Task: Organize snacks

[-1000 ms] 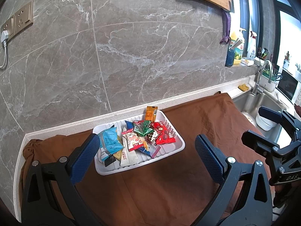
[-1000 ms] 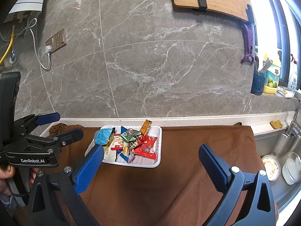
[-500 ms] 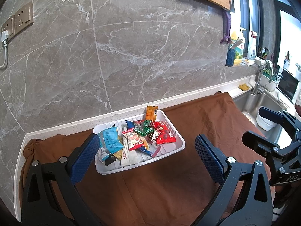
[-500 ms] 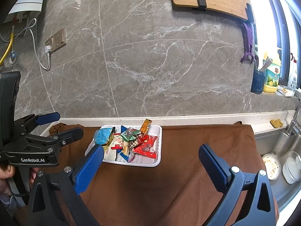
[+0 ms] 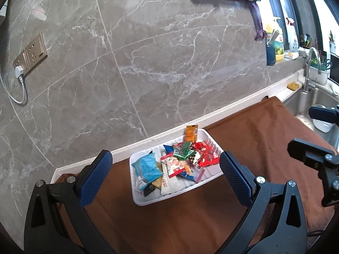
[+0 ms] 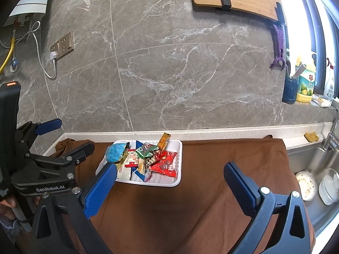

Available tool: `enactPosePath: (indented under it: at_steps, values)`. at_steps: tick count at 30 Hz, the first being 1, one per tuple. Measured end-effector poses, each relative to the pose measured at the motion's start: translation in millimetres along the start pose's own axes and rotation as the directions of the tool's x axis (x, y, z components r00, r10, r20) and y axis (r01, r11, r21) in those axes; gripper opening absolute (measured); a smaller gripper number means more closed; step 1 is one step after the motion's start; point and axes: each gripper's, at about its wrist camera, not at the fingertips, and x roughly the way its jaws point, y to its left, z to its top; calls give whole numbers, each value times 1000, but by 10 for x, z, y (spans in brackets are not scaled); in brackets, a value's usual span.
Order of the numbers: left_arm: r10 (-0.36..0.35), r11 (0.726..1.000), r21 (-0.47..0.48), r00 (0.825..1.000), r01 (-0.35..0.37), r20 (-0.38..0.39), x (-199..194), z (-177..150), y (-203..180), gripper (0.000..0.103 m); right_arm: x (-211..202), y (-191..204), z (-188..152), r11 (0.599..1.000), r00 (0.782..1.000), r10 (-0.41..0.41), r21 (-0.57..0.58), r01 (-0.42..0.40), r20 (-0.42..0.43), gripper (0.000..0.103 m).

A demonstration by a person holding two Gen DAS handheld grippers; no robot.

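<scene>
Snacks: loose heap of small foil and plastic packets (image 6: 146, 158), all inside the shallow white ribbed plastic tray (image 6: 179, 160). None visible on the brown cloth (image 6: 222, 169) around the tray. Tray sits at the back of the cloth, just short of the pale counter ledge below the grey marble wall.

In the heap: light-blue pouch (image 5: 147, 167) at the tray's left end, red packet (image 5: 206, 155) at its right end, orange stick pack (image 5: 191, 132) leaning over the rear rim, toward the wall.

Left gripper (image 5: 167, 177): jaws spread wide, holding nothing, hovering above the cloth in front of the tray. Right gripper (image 6: 171, 182): same, released and empty, also in front of the tray.

Judgement: everything is already corralled in the tray, so this fits either unsorted stock waiting or a finished gather. Can't settle which.
</scene>
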Motion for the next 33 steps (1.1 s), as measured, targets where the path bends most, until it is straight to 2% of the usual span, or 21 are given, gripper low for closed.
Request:
enactPosePath:
  at_steps: [2,13,21,28,33]
  values:
    - [-43,999,-18,999,44,11,-12,-8,9,103,0,-6,-18,1000,1000,-2,7,2,-3,103]
    - [-124,989,-73,992,126,24,-4,-81,28,102,5,-30,-66,999,1000,-1,32,2,-22,103]
    - [-14,1000,-8,999,15,45,-20,-96,-83,103,27,2,-99,999,999,9,38,-7,-38,103]
    - [-8,1000,-6,999,8,43,-22,-168,-99,102,38,-24,-123,998,999,10,56,-7,-50,103]
    - [-26,998,-52,1000,26,-5,72,-220,-16,102,66,-34,-178,998,998,10,68,-6,-70,103]
